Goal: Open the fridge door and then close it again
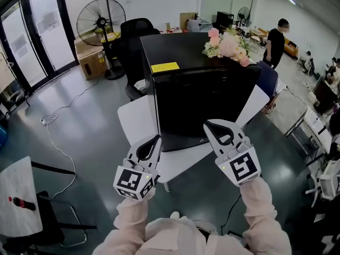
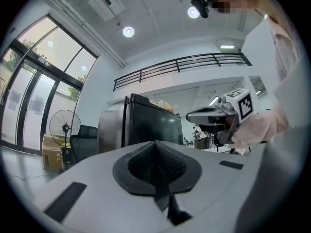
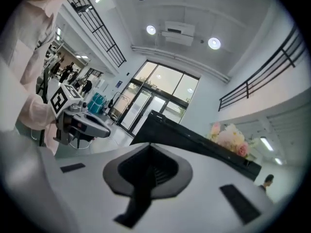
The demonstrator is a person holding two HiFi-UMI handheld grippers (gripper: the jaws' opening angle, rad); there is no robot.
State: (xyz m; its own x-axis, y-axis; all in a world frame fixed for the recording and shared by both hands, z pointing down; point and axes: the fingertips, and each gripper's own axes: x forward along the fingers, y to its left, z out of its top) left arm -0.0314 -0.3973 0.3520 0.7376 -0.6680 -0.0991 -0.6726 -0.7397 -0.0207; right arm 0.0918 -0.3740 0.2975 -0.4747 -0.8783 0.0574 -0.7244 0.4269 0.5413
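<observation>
A black fridge (image 1: 204,102) stands on a white table (image 1: 133,118), its door closed, with a yellow label (image 1: 164,67) and a bunch of flowers (image 1: 227,45) on top. In front of it I hold both grippers up in the air, apart from the fridge. My left gripper (image 1: 157,138) hangs near the fridge's lower left corner, jaws shut and empty. My right gripper (image 1: 207,125) is in front of the door's lower part, also shut and empty. The left gripper view shows the fridge (image 2: 146,125) ahead and the right gripper (image 2: 194,116) beside it. The right gripper view shows the fridge (image 3: 194,136) and the left gripper (image 3: 106,131).
A standing fan (image 1: 101,23), a cardboard box (image 1: 93,60) and a black office chair (image 1: 133,36) stand behind the fridge at the left. A person (image 1: 275,42) stands at the back right among desks. A white cable (image 1: 53,137) trails across the floor; a small table (image 1: 18,195) sits at lower left.
</observation>
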